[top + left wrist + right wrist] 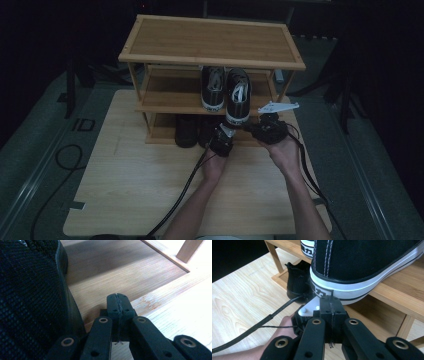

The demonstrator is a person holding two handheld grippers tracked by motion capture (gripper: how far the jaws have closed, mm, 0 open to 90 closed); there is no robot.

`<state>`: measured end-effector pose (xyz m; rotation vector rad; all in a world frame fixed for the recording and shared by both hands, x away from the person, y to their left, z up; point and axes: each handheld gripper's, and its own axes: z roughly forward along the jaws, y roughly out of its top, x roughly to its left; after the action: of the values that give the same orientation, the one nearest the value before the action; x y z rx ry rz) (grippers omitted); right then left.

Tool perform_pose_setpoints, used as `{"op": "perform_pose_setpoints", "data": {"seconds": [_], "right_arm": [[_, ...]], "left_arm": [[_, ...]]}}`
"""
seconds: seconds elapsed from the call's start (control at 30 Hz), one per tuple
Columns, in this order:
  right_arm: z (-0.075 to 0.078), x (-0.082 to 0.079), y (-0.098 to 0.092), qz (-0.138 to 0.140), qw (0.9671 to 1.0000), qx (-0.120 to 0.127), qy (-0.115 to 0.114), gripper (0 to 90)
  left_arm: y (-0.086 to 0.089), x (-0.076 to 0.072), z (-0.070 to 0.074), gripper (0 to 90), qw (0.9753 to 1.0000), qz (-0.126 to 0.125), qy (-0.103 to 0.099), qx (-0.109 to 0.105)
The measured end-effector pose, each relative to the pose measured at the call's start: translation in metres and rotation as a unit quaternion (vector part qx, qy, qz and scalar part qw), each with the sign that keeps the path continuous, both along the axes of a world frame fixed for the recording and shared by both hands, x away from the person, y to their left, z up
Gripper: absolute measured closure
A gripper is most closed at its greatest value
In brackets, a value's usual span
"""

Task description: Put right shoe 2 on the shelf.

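Observation:
A black sneaker with a white sole (237, 97) lies on the middle shelf of a wooden shoe rack (210, 40), its heel (342, 287) hanging over the front edge. A matching sneaker (212, 87) lies to its left. My right gripper (330, 302) is shut and empty, its tips just under that heel. In the high view the right gripper (251, 131) sits right of the left gripper (220, 137). My left gripper (117, 298) is shut on nothing, low over the bottom shelf (120, 272), beside a black knit shoe (30, 300).
Dark shoes (186, 131) stand on the bottom shelf, one of them a black ankle shoe (297, 282). The rack stands at the far half of a light wooden table (125, 190). Cables (185, 192) trail back from both grippers across the table.

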<state>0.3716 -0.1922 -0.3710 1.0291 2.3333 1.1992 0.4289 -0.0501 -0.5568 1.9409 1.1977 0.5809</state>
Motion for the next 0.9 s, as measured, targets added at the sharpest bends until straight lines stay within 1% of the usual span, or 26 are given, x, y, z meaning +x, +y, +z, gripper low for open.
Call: {"op": "perform_pose_setpoints", "data": {"seconds": [0.43,0.6,0.9], "right_arm": [[-0.001,0.007,-0.001,-0.003,1.0,-0.002,0.005,90.0],[-0.001,0.01,0.003,0.001,1.0,-0.004,0.006,90.0],[-0.001,0.013,0.005,-0.001,1.0,-0.007,0.004,90.0]], "left_arm": [[0.0,0.0,0.0,90.0,1.0,0.001,0.0,0.002],[0.0,0.0,0.0,90.0,1.0,0.001,0.0,0.001],[0.0,0.0,0.0,90.0,1.0,0.001,0.0,0.001]]}}
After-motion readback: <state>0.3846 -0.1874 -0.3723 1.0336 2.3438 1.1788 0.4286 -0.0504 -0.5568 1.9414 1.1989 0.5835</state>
